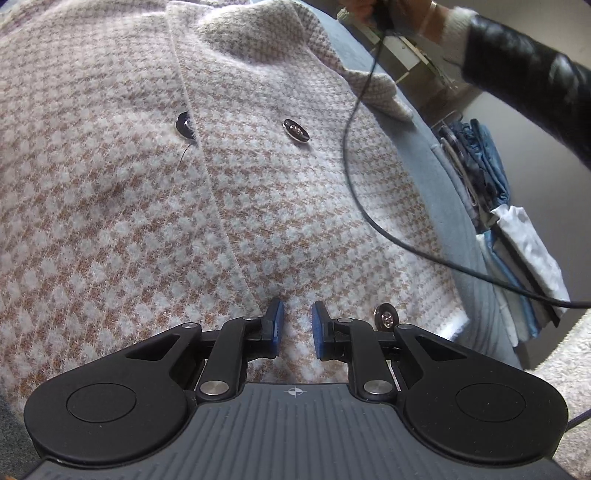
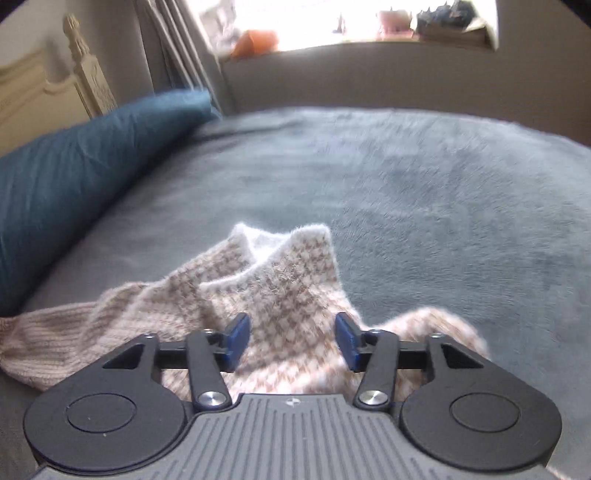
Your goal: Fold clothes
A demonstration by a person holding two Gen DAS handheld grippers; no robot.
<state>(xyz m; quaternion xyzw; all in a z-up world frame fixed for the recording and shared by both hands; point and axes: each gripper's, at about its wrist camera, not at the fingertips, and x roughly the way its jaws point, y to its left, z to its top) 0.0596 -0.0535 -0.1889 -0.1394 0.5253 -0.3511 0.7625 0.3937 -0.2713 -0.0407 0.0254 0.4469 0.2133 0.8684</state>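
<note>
A houndstooth knit cardigan (image 1: 147, 203) in beige and white lies spread on the bed, front up, with dark buttons (image 1: 295, 130) and its collar (image 1: 251, 33) at the top. My left gripper (image 1: 297, 317) sits low over its front near a third button (image 1: 386, 316). Its jaws stand a narrow gap apart, with flat fabric showing between them and no fold pinched. In the right wrist view a bunched part of the cardigan (image 2: 288, 280) lies under my right gripper (image 2: 291, 336). This gripper is wide open and holds nothing. A ribbed sleeve (image 2: 48, 343) trails off to the left.
Grey-blue bed cover (image 2: 443, 203) stretches ahead, with a teal pillow (image 2: 74, 166) and cream headboard (image 2: 37, 96) at left. Folded clothes (image 1: 480, 166) are stacked beside the bed. A black cable (image 1: 354, 177) hangs over the cardigan from a person's black-sleeved arm (image 1: 524, 74).
</note>
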